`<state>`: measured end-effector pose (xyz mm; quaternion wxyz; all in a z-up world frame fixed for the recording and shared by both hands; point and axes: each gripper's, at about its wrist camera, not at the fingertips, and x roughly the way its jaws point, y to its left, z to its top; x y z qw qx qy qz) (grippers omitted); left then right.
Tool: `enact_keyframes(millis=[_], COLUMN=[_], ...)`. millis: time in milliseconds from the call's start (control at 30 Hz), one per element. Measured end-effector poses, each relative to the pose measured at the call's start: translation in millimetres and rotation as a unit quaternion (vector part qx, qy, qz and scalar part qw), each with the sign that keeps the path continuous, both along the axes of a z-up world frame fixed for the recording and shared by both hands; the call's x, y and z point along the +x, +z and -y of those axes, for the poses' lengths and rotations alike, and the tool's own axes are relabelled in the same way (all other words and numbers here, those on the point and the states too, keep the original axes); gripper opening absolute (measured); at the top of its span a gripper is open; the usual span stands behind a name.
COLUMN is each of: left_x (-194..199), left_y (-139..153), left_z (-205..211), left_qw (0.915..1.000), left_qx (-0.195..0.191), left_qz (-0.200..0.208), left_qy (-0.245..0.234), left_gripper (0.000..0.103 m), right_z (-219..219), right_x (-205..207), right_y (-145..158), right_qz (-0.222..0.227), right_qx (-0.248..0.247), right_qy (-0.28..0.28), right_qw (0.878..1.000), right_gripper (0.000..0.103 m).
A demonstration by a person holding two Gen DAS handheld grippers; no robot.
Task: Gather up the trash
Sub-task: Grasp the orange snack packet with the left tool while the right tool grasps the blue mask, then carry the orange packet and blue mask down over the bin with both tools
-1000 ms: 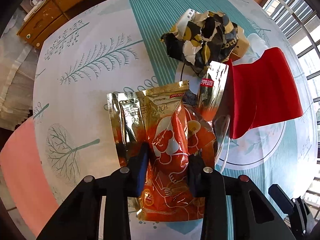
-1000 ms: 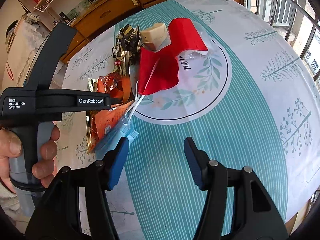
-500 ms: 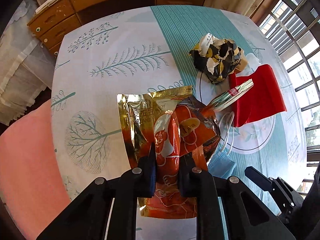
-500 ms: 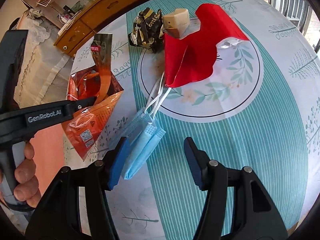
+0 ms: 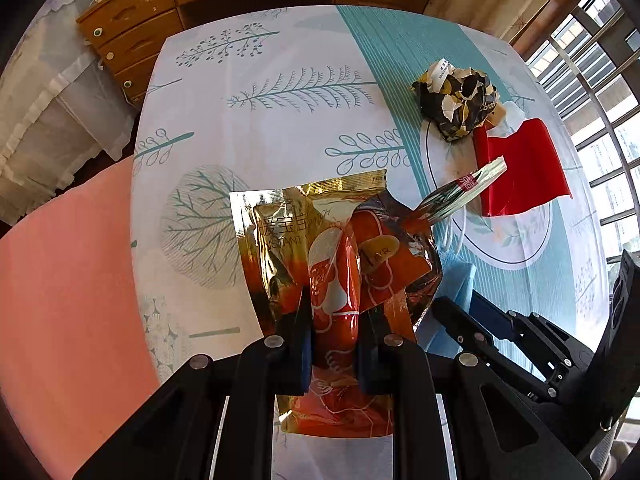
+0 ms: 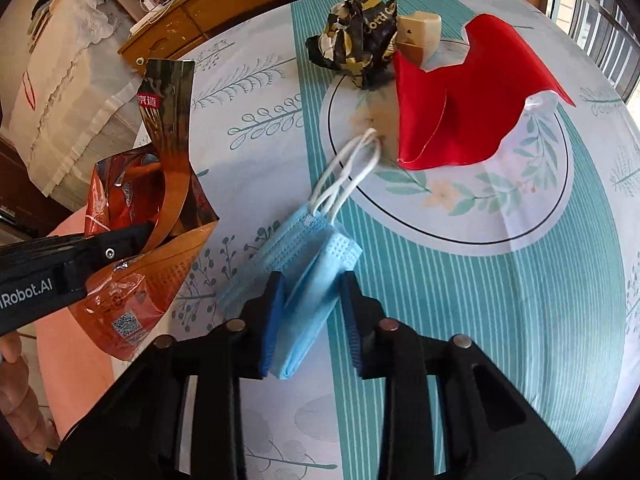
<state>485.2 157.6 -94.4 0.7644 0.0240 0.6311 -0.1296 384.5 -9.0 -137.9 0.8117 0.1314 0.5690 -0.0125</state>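
Left gripper [image 5: 334, 344]: pointing steeply down, jaws clamped on the snack bag [image 5: 340, 264].
Right gripper [image 6: 312, 316]: angled down, jaws just closing around the blue mask [image 6: 308, 264].

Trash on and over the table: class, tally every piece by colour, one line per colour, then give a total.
Orange and gold: 1, snack bag
Blue: 1, face mask
Red: 1, red sheet
Black and gold: 1, crumpled wrapper
Beige: 1, small box
Total: 5
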Motion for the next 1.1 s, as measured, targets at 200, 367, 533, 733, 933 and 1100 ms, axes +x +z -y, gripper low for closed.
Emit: enact_keyframes(millis=[200,367,533,733,933,1100], left_x=[-21.4,-45.7,-77.4,-131.4,-214.7,-299.4], left_y=[3.9,18.3,38.0,64.9,87.6,85.3], left_z=[-8.3,-9.2,0.1,25.6,67.3,106.9], left_qw=[0.9999,0.9997,0.9993,0.9976,0.9921,0.9871], left_qx=[-0.006,-0.013,-0.019,-0.024,-0.041,-0.052], left_qz=[-0.006,-0.001,0.009,0.033,0.064,0.067], left_qy=[0.011,0.021,0.032,0.055,0.100,0.136], left_gripper=[0.015,0.015,0.015,0.015,0.015,0.015], right_z=[-8.7,1.3,20.5,57.0,87.1,115.5], right_x=[-12.8,-31.0,-59.1,-119.4,-196.0,-266.4], right_y=[13.5,41.0,68.8,108.4,141.3,160.2], right_qz=[0.012,0.028,0.040,0.065,0.093,0.109], right_qx=[-0.004,0.000,0.005,0.015,0.021,0.013], right_qy=[0.030,0.038,0.046,0.077,0.137,0.193], right_qw=[0.999,0.999,0.998,0.995,0.986,0.975], right_gripper=[0.005,0.004,0.004,0.004,0.004,0.004])
